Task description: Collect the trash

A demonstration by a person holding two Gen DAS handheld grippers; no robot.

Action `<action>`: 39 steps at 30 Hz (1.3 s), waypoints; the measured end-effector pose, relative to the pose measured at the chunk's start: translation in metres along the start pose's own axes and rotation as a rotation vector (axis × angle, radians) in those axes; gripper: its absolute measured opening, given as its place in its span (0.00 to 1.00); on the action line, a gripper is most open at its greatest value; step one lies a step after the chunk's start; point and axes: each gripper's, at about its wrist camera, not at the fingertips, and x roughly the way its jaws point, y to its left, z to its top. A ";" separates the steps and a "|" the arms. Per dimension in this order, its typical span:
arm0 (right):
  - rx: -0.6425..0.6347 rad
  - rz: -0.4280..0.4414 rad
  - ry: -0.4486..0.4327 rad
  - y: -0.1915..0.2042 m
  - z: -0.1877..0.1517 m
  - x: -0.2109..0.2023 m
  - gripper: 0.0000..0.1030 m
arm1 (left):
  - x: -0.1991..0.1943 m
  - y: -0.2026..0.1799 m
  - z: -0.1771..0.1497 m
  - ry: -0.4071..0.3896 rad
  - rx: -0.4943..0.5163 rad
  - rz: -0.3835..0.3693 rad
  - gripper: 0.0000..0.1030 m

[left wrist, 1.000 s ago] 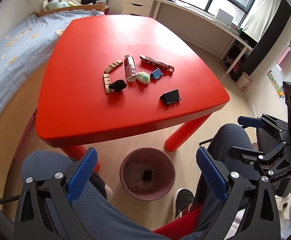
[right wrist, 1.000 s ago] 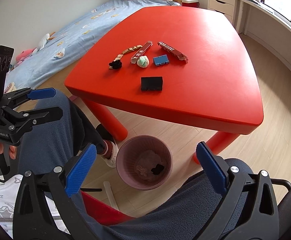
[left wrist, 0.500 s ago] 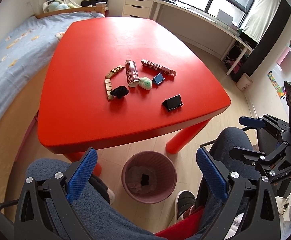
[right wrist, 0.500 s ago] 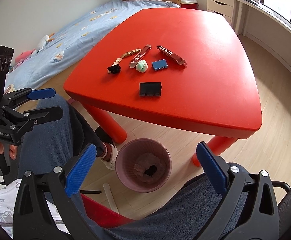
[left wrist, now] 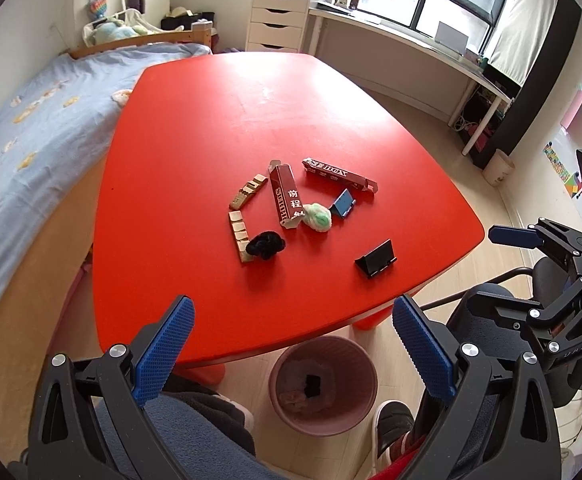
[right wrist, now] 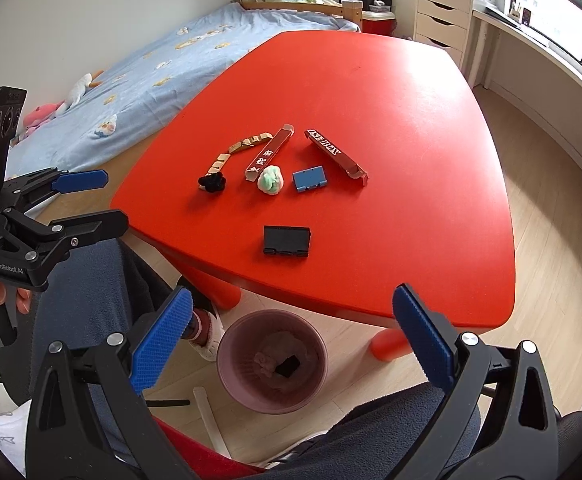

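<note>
Both the left gripper [left wrist: 291, 354] and the right gripper [right wrist: 293, 344] gape wide and empty above the pink wastebasket [left wrist: 323, 384] on the floor, with scattered trash, including a crumpled green-white wad [left wrist: 317, 217], farther off on the red table [left wrist: 219, 128].

The left claw [right wrist: 91, 200] body reads "GenRobot.AI"; a red carton [right wrist: 335, 157] reads "BOX".

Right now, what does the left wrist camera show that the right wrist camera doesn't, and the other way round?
Only the left view shows the right gripper, open, and the long desk under the window. Only the right view shows the left gripper, open, and the pink plush toy. Both show the red table with the black holder, green wad and the pink bin below.
</note>
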 end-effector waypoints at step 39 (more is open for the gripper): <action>0.000 0.008 0.114 -0.002 0.026 0.088 0.55 | 0.088 0.014 0.030 0.131 0.077 -0.015 0.46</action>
